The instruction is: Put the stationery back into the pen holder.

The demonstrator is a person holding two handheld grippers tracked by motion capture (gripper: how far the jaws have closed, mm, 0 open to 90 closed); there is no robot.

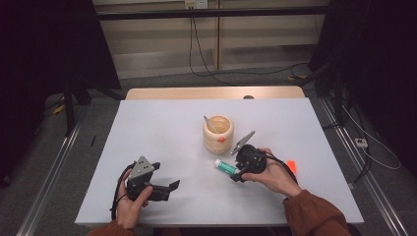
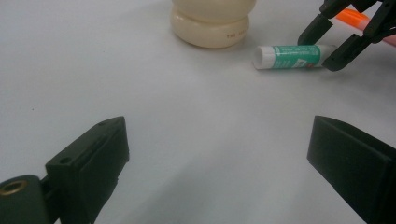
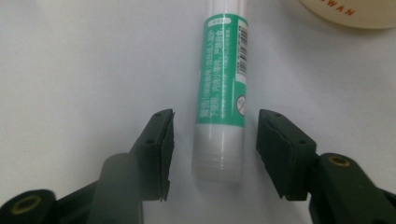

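A green and white glue stick [image 1: 225,167] lies flat on the white table [image 1: 162,128], just in front of a pale wooden cup [image 1: 218,135]. My right gripper [image 1: 236,172] is lowered over the stick's white end. In the right gripper view the stick [image 3: 222,93] runs away between the two black pads [image 3: 161,140], with a thin gap on each side, so my right gripper [image 3: 215,135] is open around it. My left gripper [image 1: 173,185] rests low at the near left, open wide and empty [image 2: 219,149]. From there I see the stick [image 2: 289,57] and the right gripper [image 2: 320,53].
The wooden cup [image 2: 210,23] holds a thin light stick [image 1: 210,124] leaning at its rim. An orange object [image 1: 291,166] lies on the table right of the right hand. Bare table surface stretches between the two grippers and to the far left. Cables run on the floor beyond.
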